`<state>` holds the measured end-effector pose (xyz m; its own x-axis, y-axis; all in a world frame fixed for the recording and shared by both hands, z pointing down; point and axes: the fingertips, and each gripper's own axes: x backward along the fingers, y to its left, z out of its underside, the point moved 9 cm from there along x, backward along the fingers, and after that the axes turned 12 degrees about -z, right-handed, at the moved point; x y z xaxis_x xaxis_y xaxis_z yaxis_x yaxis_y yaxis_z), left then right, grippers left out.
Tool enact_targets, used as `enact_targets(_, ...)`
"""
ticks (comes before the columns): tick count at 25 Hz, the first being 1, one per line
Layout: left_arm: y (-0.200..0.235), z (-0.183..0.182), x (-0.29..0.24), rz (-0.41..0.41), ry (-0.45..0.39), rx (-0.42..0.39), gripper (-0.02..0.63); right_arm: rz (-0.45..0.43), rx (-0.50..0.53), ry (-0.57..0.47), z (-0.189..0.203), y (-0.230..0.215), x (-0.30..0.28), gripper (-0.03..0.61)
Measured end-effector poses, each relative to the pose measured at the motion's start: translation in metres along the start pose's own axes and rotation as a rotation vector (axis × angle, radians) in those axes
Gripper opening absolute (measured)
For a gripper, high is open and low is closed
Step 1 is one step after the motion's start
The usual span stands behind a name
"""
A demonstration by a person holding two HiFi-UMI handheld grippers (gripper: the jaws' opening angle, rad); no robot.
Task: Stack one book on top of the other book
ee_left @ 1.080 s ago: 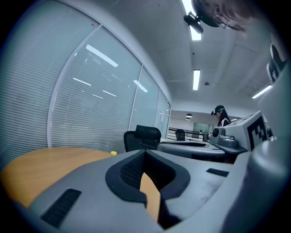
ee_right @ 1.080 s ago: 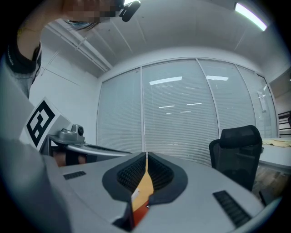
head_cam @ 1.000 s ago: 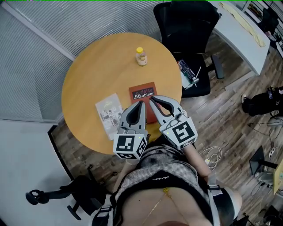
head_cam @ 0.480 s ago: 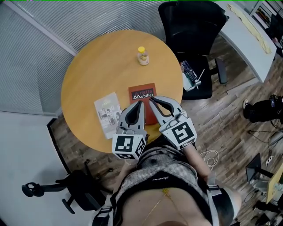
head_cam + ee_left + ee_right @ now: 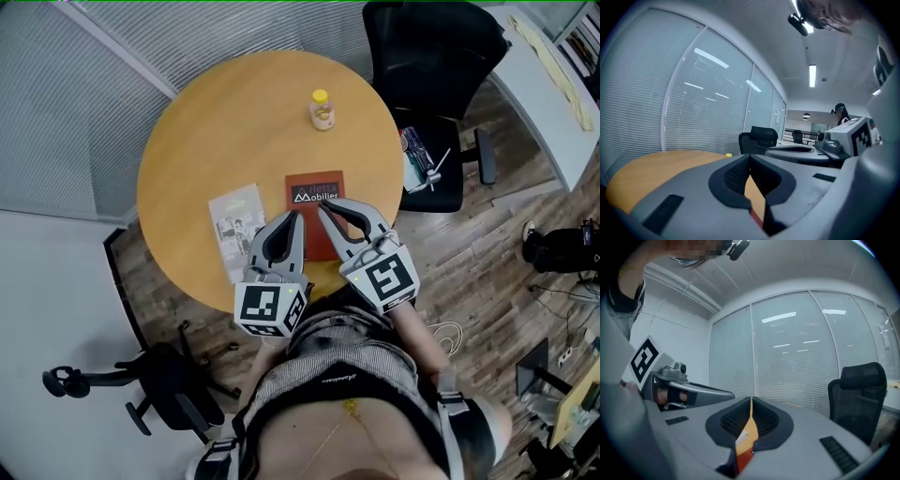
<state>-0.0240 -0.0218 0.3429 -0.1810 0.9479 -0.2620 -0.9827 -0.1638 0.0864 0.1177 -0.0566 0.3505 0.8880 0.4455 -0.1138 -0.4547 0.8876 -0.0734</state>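
Observation:
A red book [image 5: 315, 190] lies flat on the round wooden table [image 5: 216, 131], near its front edge. To its left lies a pale book [image 5: 235, 228] with a picture on the cover; the two are apart. My left gripper [image 5: 294, 216] hovers shut and empty over the red book's near left corner. Just right of it my right gripper [image 5: 322, 207] is also shut and empty, over the red book's near end. In the left gripper view the jaws [image 5: 750, 157] meet tip to tip. The right gripper view shows its jaws [image 5: 751, 401] likewise touching, with a red sliver below.
A small yellow-capped bottle [image 5: 322, 110] stands at the table's far side. A black office chair [image 5: 427, 56] is beyond the table at the right, another chair [image 5: 141, 389] lies low at the left. A white desk [image 5: 548, 84] runs along the upper right.
The head camera has swung, so the table and books sit further right in the picture. Both grippers stay shut over the red book's near end, hardly moved.

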Motion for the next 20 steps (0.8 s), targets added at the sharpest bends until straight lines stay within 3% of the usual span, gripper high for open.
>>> enact_targets(20, 0.039, -0.002, -0.002, 0.153, 0.015, 0.019, 0.021, 0.141, -0.055, -0.002, -0.001, 0.023, -0.021, 0.026)
